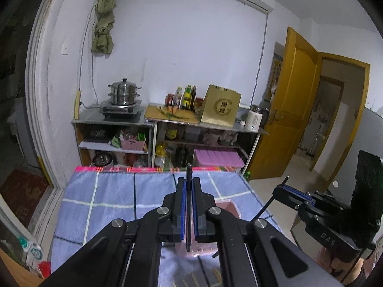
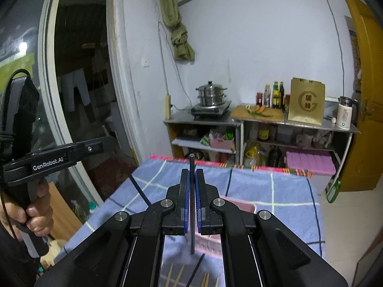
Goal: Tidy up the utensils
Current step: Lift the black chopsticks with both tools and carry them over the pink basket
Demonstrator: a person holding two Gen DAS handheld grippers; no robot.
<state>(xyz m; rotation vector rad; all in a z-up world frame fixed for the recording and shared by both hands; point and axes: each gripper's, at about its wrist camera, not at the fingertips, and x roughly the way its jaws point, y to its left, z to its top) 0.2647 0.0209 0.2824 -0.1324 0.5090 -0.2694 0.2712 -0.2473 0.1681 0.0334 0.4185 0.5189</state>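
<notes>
My left gripper [image 1: 189,181] is shut on a black chopstick [image 1: 188,215] that stands upright between its blue pads, raised above the table. My right gripper [image 2: 191,171] is shut on a second black chopstick [image 2: 192,234], also upright. Each gripper shows in the other's view: the right gripper [image 1: 277,190] at the right with its stick slanting down, the left gripper [image 2: 105,143] at the left in a hand. A pink basket [image 2: 239,203] sits on the blue checked cloth [image 2: 275,191] just below and beyond both grippers. Several wooden chopsticks [image 2: 178,275] and one more black chopstick [image 2: 196,269] lie on the cloth near me.
Beyond the table's far edge stands a metal shelf unit [image 1: 153,122] with a steamer pot [image 1: 123,94], bottles, a gold box and a kettle. A yellow door [image 1: 294,110] is open at the right. A glass door frame [image 2: 50,95] runs along the left.
</notes>
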